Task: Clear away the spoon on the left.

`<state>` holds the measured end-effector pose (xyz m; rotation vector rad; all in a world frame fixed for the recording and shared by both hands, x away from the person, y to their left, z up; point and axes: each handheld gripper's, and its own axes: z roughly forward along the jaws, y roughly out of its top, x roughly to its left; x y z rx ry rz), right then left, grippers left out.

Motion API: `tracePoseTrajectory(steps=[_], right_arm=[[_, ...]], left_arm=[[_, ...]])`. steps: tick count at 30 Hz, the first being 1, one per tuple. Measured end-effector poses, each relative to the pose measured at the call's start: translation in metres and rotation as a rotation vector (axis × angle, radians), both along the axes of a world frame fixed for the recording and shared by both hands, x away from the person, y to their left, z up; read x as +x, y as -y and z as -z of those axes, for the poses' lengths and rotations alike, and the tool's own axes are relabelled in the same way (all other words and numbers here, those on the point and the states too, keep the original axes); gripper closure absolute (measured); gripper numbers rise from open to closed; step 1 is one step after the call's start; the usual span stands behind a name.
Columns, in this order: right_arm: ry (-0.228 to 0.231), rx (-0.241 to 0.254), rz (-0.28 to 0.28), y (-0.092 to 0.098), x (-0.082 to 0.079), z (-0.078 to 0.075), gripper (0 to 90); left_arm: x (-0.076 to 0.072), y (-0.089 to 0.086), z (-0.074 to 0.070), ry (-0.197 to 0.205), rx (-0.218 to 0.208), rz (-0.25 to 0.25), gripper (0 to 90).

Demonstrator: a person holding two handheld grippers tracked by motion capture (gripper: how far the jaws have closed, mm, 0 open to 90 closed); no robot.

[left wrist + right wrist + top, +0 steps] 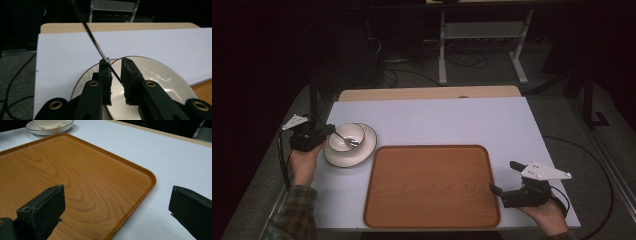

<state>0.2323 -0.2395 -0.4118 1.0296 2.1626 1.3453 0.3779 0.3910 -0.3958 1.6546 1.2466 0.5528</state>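
A white bowl stands on a white dark-rimmed plate at the left of the table. A thin metal spoon reaches from my left gripper into the bowl. In the left gripper view the spoon's handle runs slantwise between the nearly closed jaws of the left gripper, above the plate. A wooden tray lies bare at the front centre. My right gripper hovers open at the tray's right edge; in its own view the right gripper straddles the tray's corner.
A pale sheet covers the table, with a wooden strip showing at the back. A black post stands by the left rear corner. Cables and a white desk frame lie on the floor beyond.
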Motion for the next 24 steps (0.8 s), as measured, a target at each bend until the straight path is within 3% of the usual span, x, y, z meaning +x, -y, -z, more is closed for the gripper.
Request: tracePoseTrajectory(steps=[13,14,15,24], right_arm=[[0.0,-0.001,-0.001,0.0,0.0,0.0,0.0],[0.0,-0.001,-0.001,0.0,0.0,0.0,0.0],[0.0,0.0,-0.001,0.0,0.0,0.0,0.0],[-0.001,-0.001,0.0,0.0,0.0,0.0,0.0]], left_arm=[[-0.002,0.008,-0.012,0.015,-0.062,0.074,88.3],[-0.003,0.008,-0.014,0.022,-0.067,0.073,88.3],[-0.004,0.009,-0.016,0.034,-0.045,0.065,88.9],[-0.006,0.006,-0.018,0.054,-0.051,0.055,89.0]])
